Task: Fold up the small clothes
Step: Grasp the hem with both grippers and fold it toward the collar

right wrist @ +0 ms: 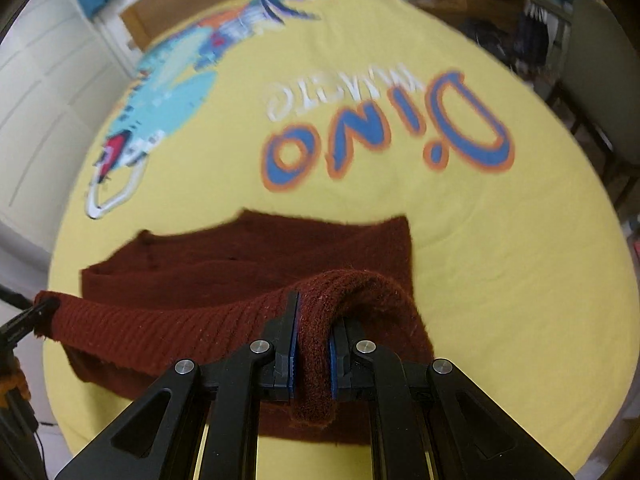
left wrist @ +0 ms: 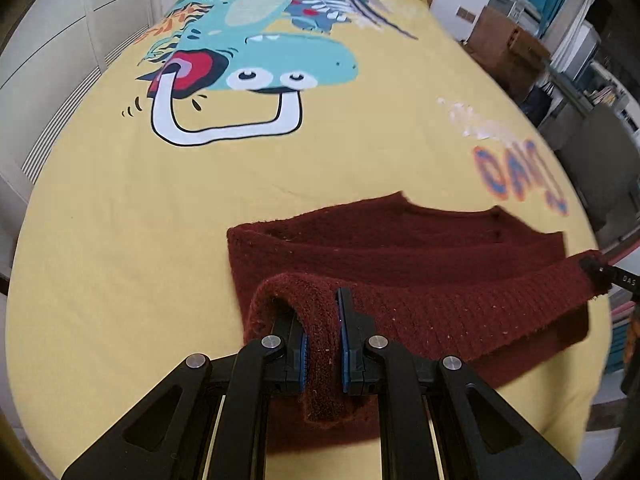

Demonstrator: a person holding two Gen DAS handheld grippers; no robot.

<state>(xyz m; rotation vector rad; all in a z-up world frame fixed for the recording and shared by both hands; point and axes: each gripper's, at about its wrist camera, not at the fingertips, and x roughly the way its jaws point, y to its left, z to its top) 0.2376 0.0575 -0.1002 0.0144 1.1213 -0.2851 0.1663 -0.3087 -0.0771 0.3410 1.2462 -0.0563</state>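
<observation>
Between the 2 fingers of the left gripper (left wrist: 323,340) a thick roll of dark red knit is pinched, the blue pads pressing it from both sides; this is one near corner of the maroon sweater (left wrist: 400,256). The right gripper (right wrist: 311,344) does the same at the other near corner, its fingers closed tight on a doubled hump of the same ribbed edge. In the left wrist view the right gripper's black tip shows at the far right end of that edge; in the right wrist view the left gripper's tip shows at the far left end.

Between the 2 pinch points the ribbed hem (right wrist: 168,324) hangs raised, stretched fairly straight. Just beyond the fingers the rest of the sweater lies flat, with what looks like the neckline edge farthest away. Part of the fabric droops below and behind the fingers, toward the cameras.

Beyond the garment spreads the yellow dinosaur-print sheet (left wrist: 160,208), with blue "DINO" lettering (right wrist: 384,136) well past the far edge.

Judging by this, the fold is under way but not finished: the hem is lifted yet not laid over the far part. What remains is probably to carry it forward, set it down aligned, let go, and perhaps fold once more.
</observation>
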